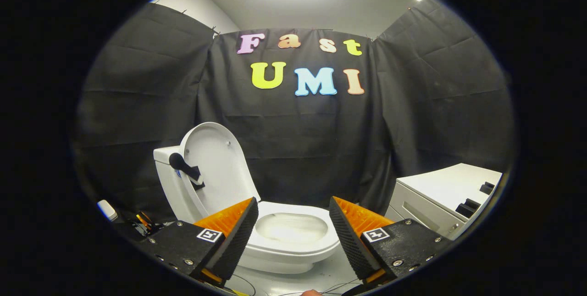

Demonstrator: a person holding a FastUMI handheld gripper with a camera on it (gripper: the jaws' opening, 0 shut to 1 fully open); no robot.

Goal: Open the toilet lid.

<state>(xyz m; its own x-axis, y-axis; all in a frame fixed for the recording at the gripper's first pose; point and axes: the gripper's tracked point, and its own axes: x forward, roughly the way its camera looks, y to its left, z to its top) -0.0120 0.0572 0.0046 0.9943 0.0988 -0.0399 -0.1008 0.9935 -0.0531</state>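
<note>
The toilet lid (212, 167) already stands upright, tipped back against the tank (165, 172), and a dark handle piece (185, 167) sticks out from its inner face. Below it the seat (293, 245) lies flat around the open bowl (291, 228), which sits just ahead of the claw (293, 236) and shows in the gap between its fingers. The claw is spread wide and holds nothing; neither finger touches the toilet, and the lid is well beyond them, off toward the left finger. From where things lie, I would say the job is as good as done: the lid is up and seems to rest there on its own, with nothing propping it. All that looks left is to draw the claw away. Off beyond the right finger stands a white cabinet (440, 195) with a couple of dark pieces on top, clear of the toilet. Some small clutter (137, 222) lies on the floor beside the base of the tank, too dim to make out.
</note>
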